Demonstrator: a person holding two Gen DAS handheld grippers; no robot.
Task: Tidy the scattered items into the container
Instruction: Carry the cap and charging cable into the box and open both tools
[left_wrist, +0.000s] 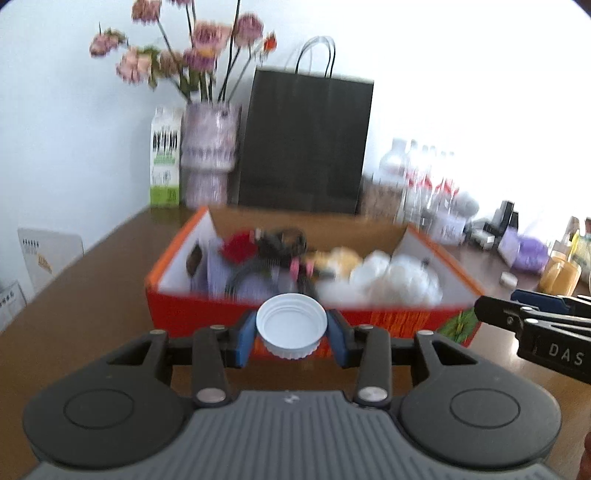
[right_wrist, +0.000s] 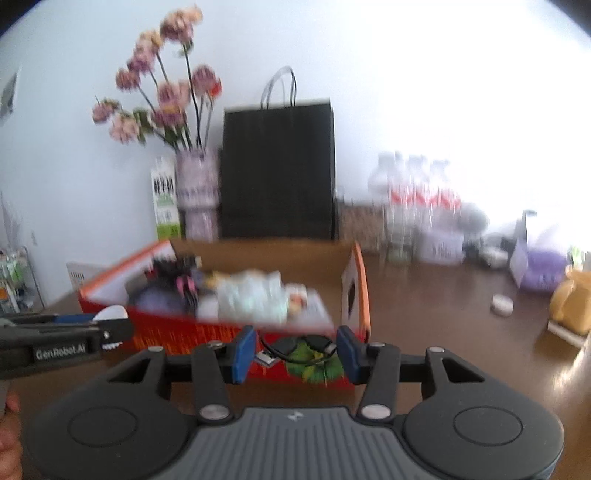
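A red and orange cardboard box (left_wrist: 207, 314) holds several items: dark cables, white wrapped things, a red piece. My left gripper (left_wrist: 291, 334) is shut on a white plastic cap (left_wrist: 291, 323), held open side up just before the box's front wall. My right gripper (right_wrist: 295, 350) is shut on a coiled black cable (right_wrist: 306, 341) with a silver USB plug, held in the air in front of the box (right_wrist: 177, 332) near its right corner. The right gripper's fingers (left_wrist: 517, 317) show at the right of the left wrist view. The left gripper (right_wrist: 110, 326) with the cap (right_wrist: 110, 313) shows at the left of the right wrist view.
Behind the box stand a black paper bag (left_wrist: 303, 147), a vase of pink flowers (left_wrist: 208, 155) and a green and white carton (left_wrist: 165, 158). Water bottles (right_wrist: 417, 206), a purple pack (right_wrist: 546, 269), a yellow item (right_wrist: 570, 302) and a small white round lid (right_wrist: 501, 305) sit on the brown table to the right.
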